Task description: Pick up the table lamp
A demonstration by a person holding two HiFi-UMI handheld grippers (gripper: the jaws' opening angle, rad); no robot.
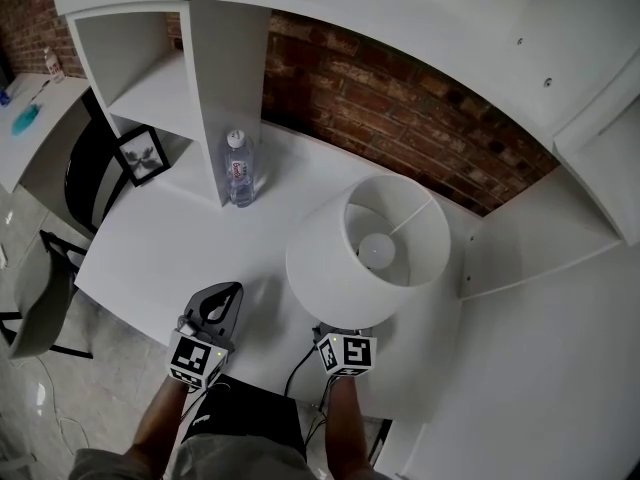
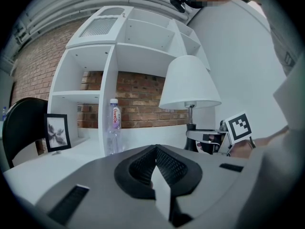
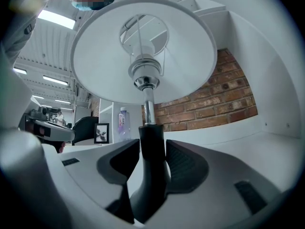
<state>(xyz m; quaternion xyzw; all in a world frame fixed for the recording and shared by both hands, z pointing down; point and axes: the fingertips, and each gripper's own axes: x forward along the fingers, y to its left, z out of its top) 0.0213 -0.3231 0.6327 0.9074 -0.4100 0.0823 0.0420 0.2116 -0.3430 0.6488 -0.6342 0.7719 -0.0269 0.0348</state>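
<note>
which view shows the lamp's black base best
The right gripper view: the black base sits mid-frame, clamped by the right gripper. The left gripper view shows it small and partly hidden; in the head view the shade covers it.

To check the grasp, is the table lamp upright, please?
Upright: the table lamp has its stem vertical, clamped by the right gripper, shade level.

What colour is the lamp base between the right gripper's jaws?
The lamp base is black; right gripper view shows it best.

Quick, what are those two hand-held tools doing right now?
Left tool: closed, empty.
Right tool: closed on the black stem of the white-shaded table lamp.
</note>
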